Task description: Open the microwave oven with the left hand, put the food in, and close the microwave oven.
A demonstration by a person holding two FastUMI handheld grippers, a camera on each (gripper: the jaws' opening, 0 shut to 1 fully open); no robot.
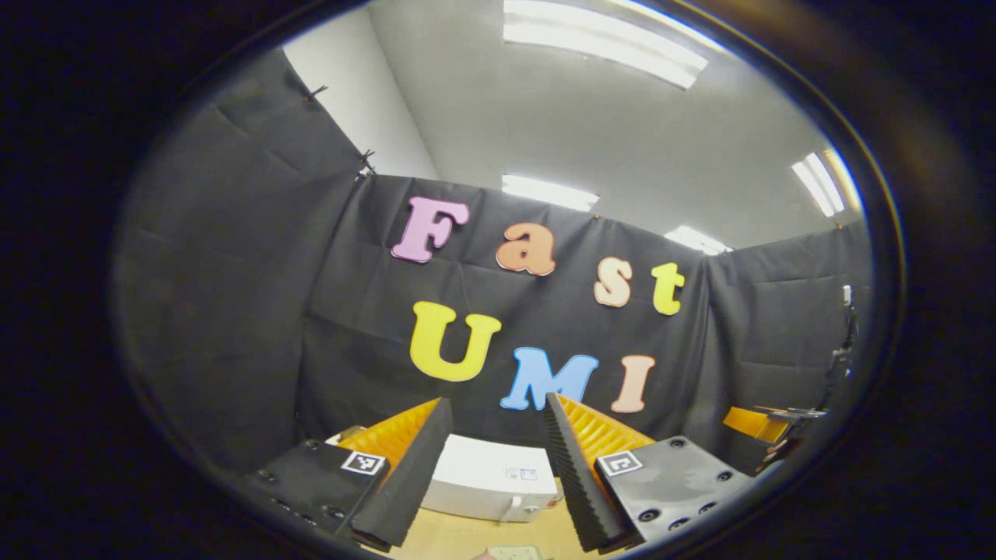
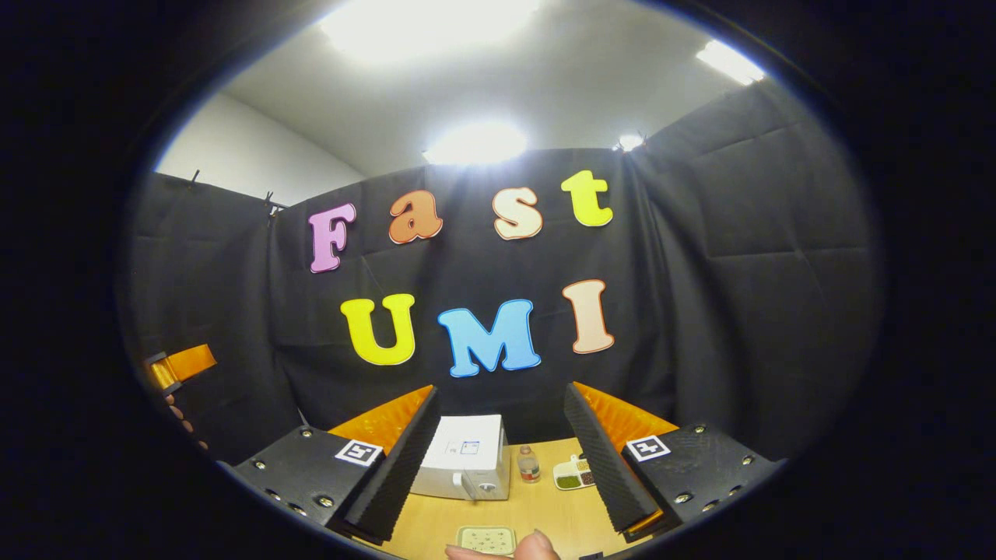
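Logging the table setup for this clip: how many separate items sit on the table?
4: microwave at the back, bottle right of it, divided dish further right, a flat tray at the near edge. Fingers may hide more.

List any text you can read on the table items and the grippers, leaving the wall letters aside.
Sticker on the microwave: too small to read.
Label on the bottle: too small to read.
Square markers beside the fingers: black-and-white patterns, no words or numbers.
So nothing here reads as legible text.
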